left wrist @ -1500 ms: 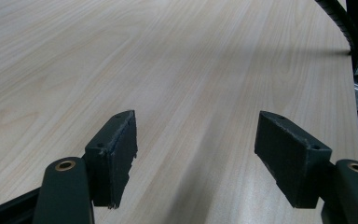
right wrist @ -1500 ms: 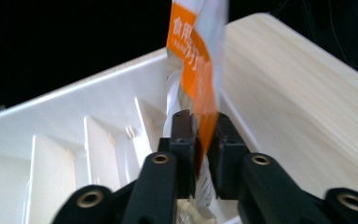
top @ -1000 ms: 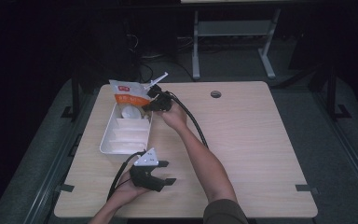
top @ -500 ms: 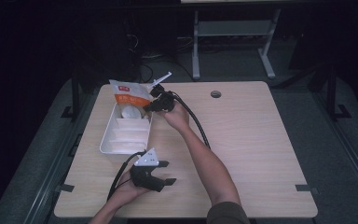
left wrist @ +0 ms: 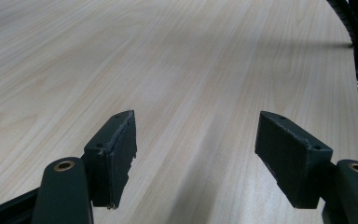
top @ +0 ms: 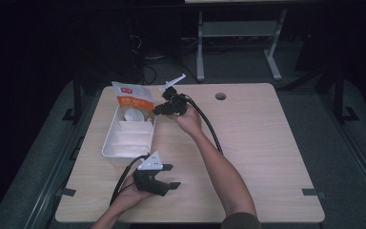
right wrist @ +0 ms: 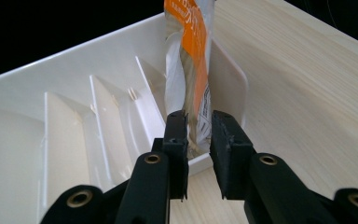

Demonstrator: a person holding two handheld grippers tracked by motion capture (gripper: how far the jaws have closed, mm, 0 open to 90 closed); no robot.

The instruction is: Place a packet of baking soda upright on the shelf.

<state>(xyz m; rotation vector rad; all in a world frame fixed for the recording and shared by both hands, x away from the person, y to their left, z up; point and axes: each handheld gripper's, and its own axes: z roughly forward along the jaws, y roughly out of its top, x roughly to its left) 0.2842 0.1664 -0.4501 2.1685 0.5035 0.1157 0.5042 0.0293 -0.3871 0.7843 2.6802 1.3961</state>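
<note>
Between the earlier frames and this one almost nothing shifts: your right gripper [top: 158, 109] stays at the far end of the white divided tray [top: 108, 147], and the orange-and-white packet [top: 132, 97] keeps its place there, leaning up out of the end compartment. The right gripper view shows why. The 2 jaws stand narrow, pinched on the packet's [right wrist: 191, 70] lower edge, with the crumpled film caught between them just above the tray's [right wrist: 74, 79] rim. So you hold the packet, but it is not yet lifted clear or seated; this looks like a pause with the grip made, and the move in or out of the compartment is what remains.

Your left gripper [top: 167, 176] rests near the front edge of the table [top: 267, 143], well apart from the tray. Its jaws stand wide with only bare wood between them [left wrist: 196, 140], so it carries nothing and lends no support to the tray.
</note>
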